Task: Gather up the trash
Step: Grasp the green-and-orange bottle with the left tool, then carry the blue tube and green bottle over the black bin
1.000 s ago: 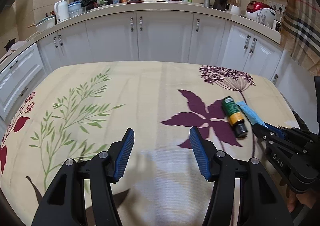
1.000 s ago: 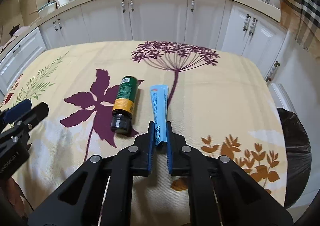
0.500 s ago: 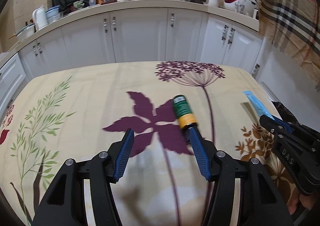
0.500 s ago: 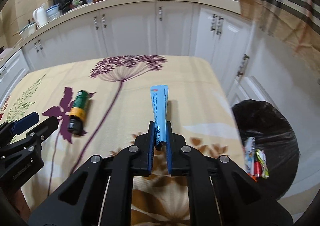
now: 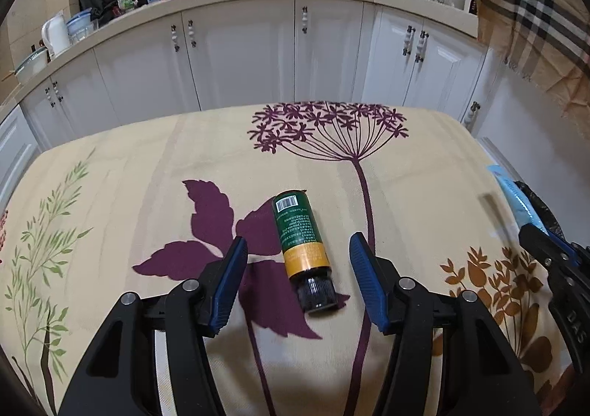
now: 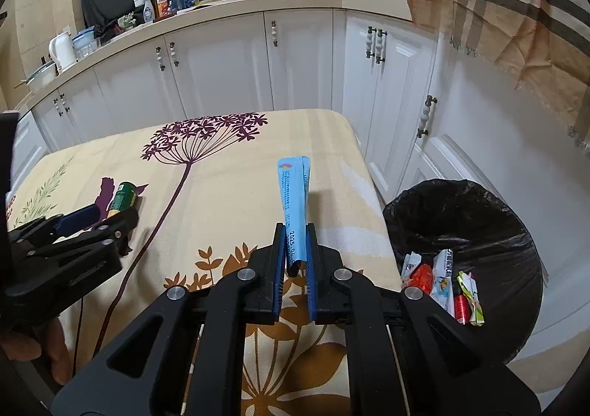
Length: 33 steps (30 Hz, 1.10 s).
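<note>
At the bottom of the left wrist view, the left gripper [image 5: 297,270] stands spread and closing around the green bottle [image 5: 303,249], which lies between the pads on the flowered tablecloth [image 5: 405,172], untouched by either. At the right edge the right gripper [image 5: 531,231] shows. In the lower middle of the right wrist view, the right gripper [image 6: 295,250] pinches a blue sachet [image 6: 295,202] above the cloth's right side; the black-lined bin [image 6: 464,231] sits lower right, wrappers inside.

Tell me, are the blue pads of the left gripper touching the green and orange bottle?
Apart. The left wrist view shows tablecloth between each closing pad and the bottle.
</note>
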Motion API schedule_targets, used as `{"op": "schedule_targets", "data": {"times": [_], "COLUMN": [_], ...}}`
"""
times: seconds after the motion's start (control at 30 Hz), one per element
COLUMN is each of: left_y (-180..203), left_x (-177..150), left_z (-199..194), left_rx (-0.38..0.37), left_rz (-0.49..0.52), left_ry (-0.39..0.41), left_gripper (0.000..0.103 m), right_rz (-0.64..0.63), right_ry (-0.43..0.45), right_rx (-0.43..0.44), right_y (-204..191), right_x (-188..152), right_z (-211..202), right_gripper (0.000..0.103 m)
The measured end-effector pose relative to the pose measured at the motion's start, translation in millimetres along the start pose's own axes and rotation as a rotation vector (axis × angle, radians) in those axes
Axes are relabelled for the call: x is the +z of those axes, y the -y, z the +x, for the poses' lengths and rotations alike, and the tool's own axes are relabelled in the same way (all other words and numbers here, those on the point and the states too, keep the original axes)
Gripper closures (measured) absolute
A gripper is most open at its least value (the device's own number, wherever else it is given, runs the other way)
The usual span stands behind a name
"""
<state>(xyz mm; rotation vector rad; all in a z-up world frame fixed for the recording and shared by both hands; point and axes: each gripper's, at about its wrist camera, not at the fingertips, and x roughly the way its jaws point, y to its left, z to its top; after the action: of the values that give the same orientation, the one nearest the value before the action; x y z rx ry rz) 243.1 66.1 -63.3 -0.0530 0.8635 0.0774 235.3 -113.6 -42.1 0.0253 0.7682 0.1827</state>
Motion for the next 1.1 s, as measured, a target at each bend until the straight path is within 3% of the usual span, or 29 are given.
{"op": "schedule_targets", "data": {"times": [0.2, 0.67, 1.1], "left_y": [2.7, 5.9, 16.1], "left_x": [-1.0, -4.7, -5.6], "left_z": [4.6, -7.0, -54.5], "left_rx": [-0.011, -0.029, -0.045], "left_rz": [0.016, 0.028, 0.052], "left_ry": [-0.019, 0.012, 0.113], "left_gripper": [0.075, 0.078, 0.078], "right_rz": [-0.001, 0.001, 0.012], "right_ry": [0.001, 0.018, 0.075], "right_rx": [0.008, 0.009, 0.003], "right_y": [-1.1, -2.5, 3.0], "right_x": [-1.0, -1.3, -1.3], "right_z": [-0.4, -5.1, -35.3], "right_gripper": [0.093, 0.093, 0.093]}}
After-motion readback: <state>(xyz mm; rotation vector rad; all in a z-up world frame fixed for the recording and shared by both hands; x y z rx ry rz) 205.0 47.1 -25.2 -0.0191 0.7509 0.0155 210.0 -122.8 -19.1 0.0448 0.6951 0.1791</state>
